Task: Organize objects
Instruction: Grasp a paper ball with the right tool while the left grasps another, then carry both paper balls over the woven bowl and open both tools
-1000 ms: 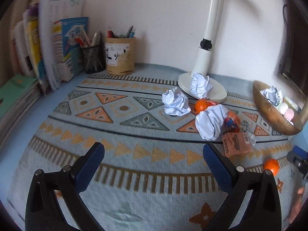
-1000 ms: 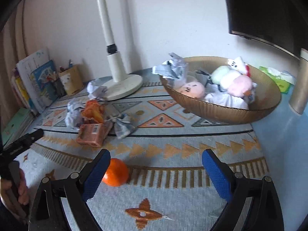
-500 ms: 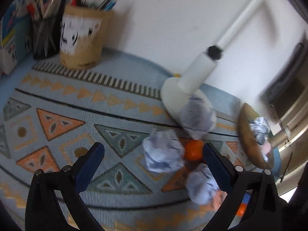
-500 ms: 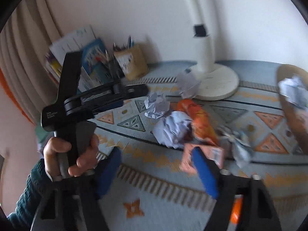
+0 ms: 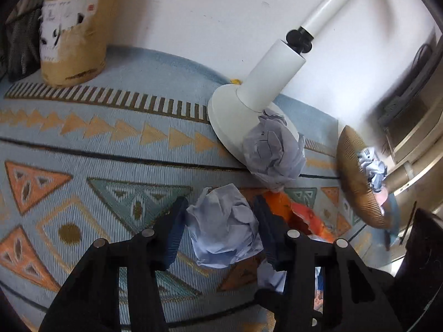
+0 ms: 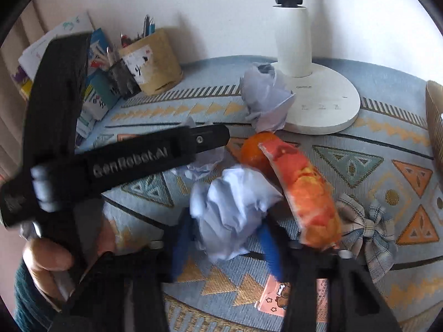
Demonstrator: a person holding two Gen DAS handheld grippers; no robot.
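closing on crumpled paper with both tongs at once, that is how i read this moment. my left tongs [image 5: 220, 228] have their blue pads against either side of one paper ball [image 5: 225, 229] and look to be pinching it, low over the patterned mat [image 5: 83, 144] on the bench. my right tongs [image 6: 225, 242] bracket a second paper ball [image 6: 232, 210] with both pads close in on it; the frame is blurred there, so i take it as gripped but cannot swear to firm contact.

a third paper ball [image 5: 272, 152] sits apart from both, leaning on the white lamp base [image 6: 324, 105]. an orange fruit [image 6: 256, 150] lies just behind my right-hand ball, touching a long orange snack packet [image 6: 307, 193]. beside that are a plaid fabric bow [image 6: 365, 229] and a small pink packet [image 6: 277, 296] near my right tongs.

the brown bowl [image 5: 357, 182] at the right edge of the left view already holds some crumpled paper and a pale soft item, so i judge sorting is under way, not far along. left to do, as i see it: these two balls, the one by the lamp, the fruit, both packets and the bow. the pen cup [image 5: 74, 30] and books look settled.
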